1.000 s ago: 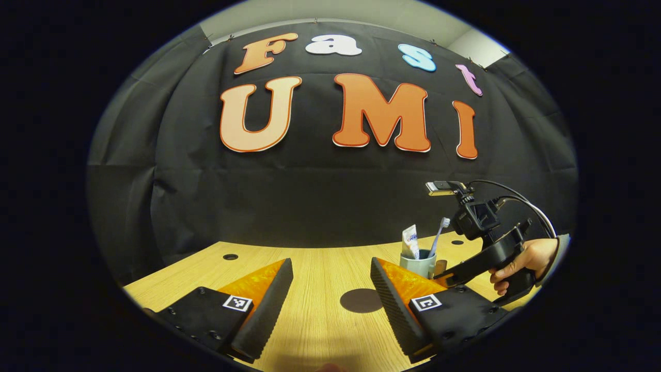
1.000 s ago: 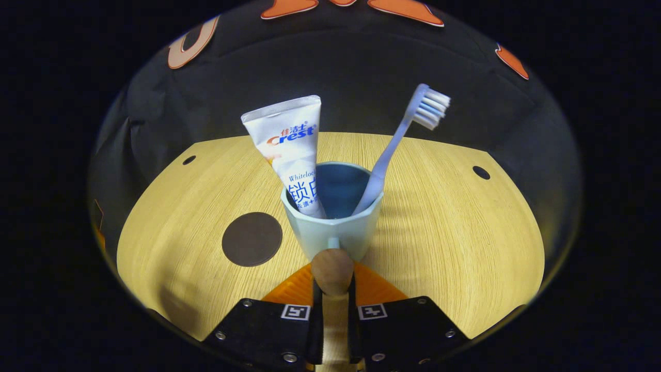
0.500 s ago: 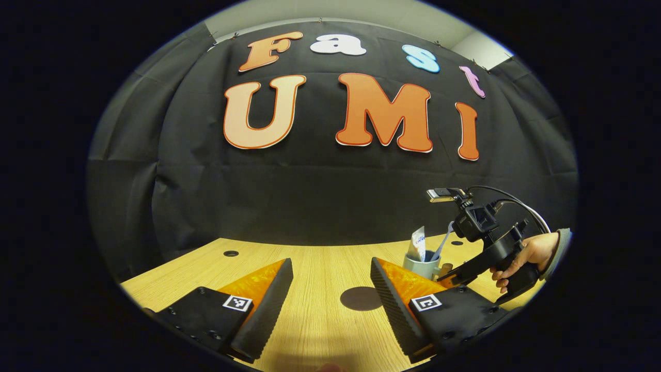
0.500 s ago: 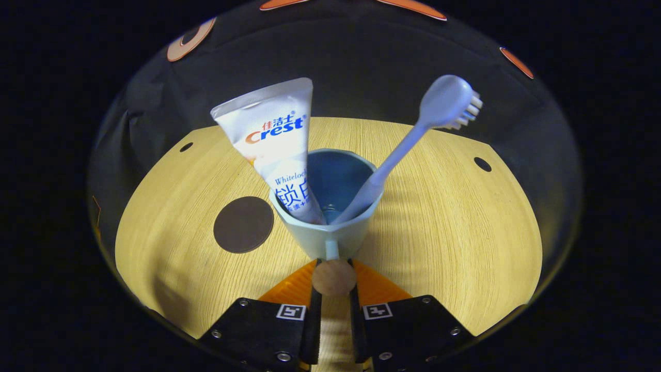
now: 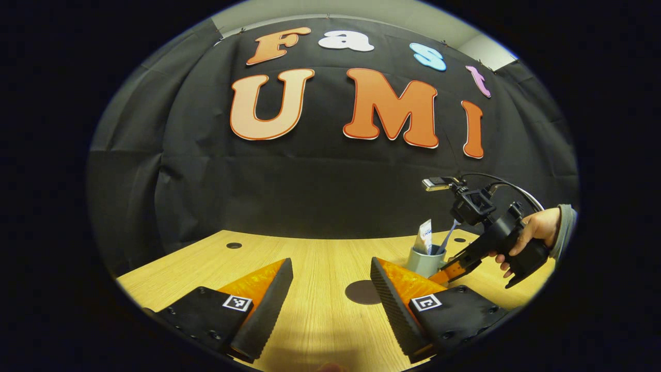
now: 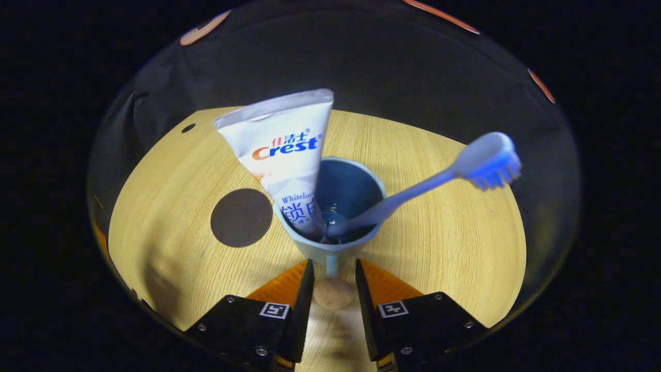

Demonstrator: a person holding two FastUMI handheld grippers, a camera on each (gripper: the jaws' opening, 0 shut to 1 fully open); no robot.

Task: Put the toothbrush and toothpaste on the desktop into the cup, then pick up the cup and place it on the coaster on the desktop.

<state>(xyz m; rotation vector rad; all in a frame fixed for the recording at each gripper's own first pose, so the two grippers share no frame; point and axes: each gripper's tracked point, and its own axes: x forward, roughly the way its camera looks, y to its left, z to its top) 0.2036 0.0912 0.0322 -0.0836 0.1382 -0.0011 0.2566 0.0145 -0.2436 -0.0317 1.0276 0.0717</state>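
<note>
Since a second ago the right tongs (image 6: 330, 289) have parted: earlier they pinched the round wooden handle knob (image 6: 333, 293) of the cup (image 6: 330, 243), and now both fingers stand a little off it on either side, the knob sitting free in the gap between them. Over the same time the right gripper view has tipped to look more steeply down into the cup, and the toothbrush (image 6: 439, 178) has swung from leaning upward to lying low across the rim, its bristled head well out past the cup's right side and its handle end down in the cup's blue interior. The toothpaste tube (image 6: 284, 155) stands in the cup's left half, crimped end up and leaning away from the toothbrush. The cup stands on the wooden worktop (image 6: 454, 243), beside the dark round coaster (image 6: 241, 217), which lies flat just off the cup's left side and is not under it. In the left gripper view the left tongs (image 5: 330, 281) hang wide apart with nothing between them, low over the worktop (image 5: 320, 310); beyond their right finger lies the coaster (image 5: 361, 292), with the cup (image 5: 424, 261) past it holding the tube and brush, and on the cup's far side a hand (image 5: 532, 232) grips the right gripper body (image 5: 490, 237).
</note>
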